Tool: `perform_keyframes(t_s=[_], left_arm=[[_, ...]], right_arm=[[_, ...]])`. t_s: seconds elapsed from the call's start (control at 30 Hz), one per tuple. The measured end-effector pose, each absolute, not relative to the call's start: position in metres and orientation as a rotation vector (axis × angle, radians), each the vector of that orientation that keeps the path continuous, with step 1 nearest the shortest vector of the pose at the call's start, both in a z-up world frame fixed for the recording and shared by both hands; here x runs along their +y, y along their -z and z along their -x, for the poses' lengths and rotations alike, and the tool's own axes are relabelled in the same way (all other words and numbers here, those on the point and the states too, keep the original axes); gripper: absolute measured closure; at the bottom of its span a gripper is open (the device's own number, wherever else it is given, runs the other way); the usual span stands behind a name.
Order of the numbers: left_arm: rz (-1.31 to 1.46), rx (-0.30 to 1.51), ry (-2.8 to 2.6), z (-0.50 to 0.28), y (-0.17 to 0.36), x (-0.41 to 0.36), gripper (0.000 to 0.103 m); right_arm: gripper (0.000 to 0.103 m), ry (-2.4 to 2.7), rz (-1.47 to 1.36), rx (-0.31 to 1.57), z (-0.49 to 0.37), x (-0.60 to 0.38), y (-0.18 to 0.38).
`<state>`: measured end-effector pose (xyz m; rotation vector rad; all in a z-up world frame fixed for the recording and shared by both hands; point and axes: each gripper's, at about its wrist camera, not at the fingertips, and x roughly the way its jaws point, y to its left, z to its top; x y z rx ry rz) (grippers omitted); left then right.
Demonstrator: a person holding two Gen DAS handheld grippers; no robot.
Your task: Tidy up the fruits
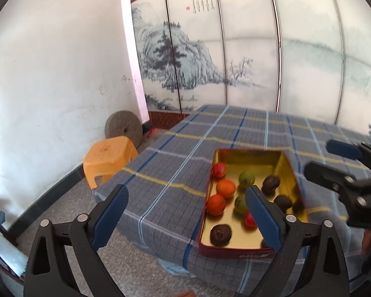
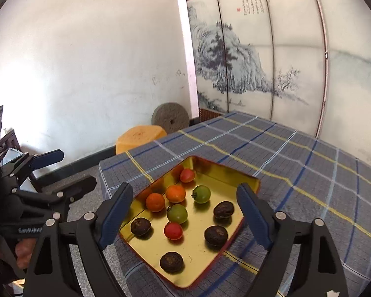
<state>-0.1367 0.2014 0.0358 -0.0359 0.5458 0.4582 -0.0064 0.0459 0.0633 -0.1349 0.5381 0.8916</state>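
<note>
Fruits [image 2: 176, 213] all lie loose inside the tin [image 2: 231, 173], mixed by kind. Left gripper [image 1: 186, 219] and right gripper [image 2: 185, 216] hover spread and empty above the tin, likely poised for picking.

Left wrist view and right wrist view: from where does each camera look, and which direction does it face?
Left wrist: sits behind the open left hand-held gripper, facing the tin tray near the table's edge; the right hand-held gripper shows at right.
Right wrist: behind the open right hand-held gripper, above the tray; the left hand-held gripper and a hand show at left.
Shared: tray, orange stool, painted screen.
</note>
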Motion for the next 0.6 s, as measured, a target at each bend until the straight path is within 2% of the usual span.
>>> perform_keyframes(t_s=[0.17, 0.6], left_arm=[[0.033, 0.473, -0.431, 0.151, -0.058, 0.191, 0.0], [0.016, 0.409, -0.401, 0.17, -0.089, 0.166, 0.0]], right_arm=[[0.016, -0.869, 0.104, 0.493, 0.019, 0.02, -0.08], [0.014, -0.836, 0.085, 0.43, 0.042, -0.02, -0.093]])
